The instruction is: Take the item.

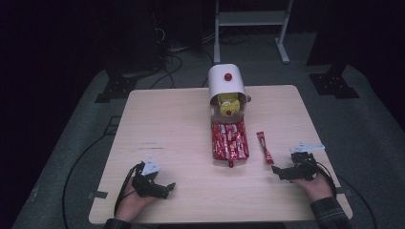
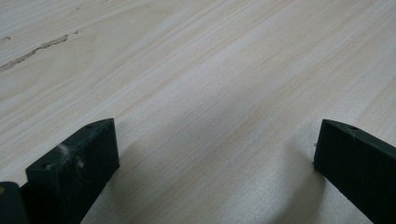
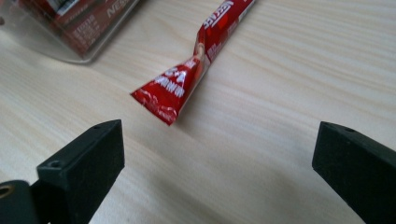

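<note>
Red sachet lies loose just right of the clear tray, long axis running away from my right gripper; jaws spread, empty, nearer than my left gripper, likewise released.

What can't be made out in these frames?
- White container, high view: its curved lid hides the back of the inside; the yellow items are too small to identify.
- Clear tray, right gripper view: cut off by the top-left edge.
- Loose red sachet, right gripper view: far end cut off at the top; print blurred.
</note>
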Demonstrator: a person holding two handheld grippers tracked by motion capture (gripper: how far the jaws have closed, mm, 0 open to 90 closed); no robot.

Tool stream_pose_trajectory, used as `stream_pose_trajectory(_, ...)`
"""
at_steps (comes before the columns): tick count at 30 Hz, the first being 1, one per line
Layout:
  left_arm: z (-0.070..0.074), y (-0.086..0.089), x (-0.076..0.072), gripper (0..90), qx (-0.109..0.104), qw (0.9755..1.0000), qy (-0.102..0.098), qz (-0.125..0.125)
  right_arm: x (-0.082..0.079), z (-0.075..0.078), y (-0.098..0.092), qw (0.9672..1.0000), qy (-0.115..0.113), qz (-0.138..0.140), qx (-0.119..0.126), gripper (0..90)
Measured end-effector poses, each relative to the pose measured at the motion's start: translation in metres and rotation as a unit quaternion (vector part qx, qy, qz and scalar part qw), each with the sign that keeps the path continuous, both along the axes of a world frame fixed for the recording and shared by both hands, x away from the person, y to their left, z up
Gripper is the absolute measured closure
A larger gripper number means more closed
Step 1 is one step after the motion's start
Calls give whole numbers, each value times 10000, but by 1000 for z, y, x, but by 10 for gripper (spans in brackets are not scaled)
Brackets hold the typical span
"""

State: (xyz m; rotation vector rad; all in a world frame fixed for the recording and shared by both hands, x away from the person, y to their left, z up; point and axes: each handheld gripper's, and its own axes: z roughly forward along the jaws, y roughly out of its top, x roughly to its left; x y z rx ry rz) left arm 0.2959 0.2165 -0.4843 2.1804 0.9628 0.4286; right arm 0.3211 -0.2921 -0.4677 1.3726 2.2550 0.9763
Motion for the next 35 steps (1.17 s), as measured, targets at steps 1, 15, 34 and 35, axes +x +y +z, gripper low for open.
stream_pose_trajectory(1,0,0,0,0,-10,10000,5,9,-1,-1,-2,10000,-7,-3,-2,16)
stream_pose_trajectory(15,0,0,0,0,-11,10000,6,10,-17,-8,-18,9999,70,-68,-126,16)
stream_pose_trajectory(34,0,0,0,0,-11,10000,6,10,-20,-21,-22,9994,-243,-108,-225,14)
stream_pose_trajectory(35,0,0,0,0,-11,10000,6,11,-19,-21,-22,9994,-247,-135,-225,14)
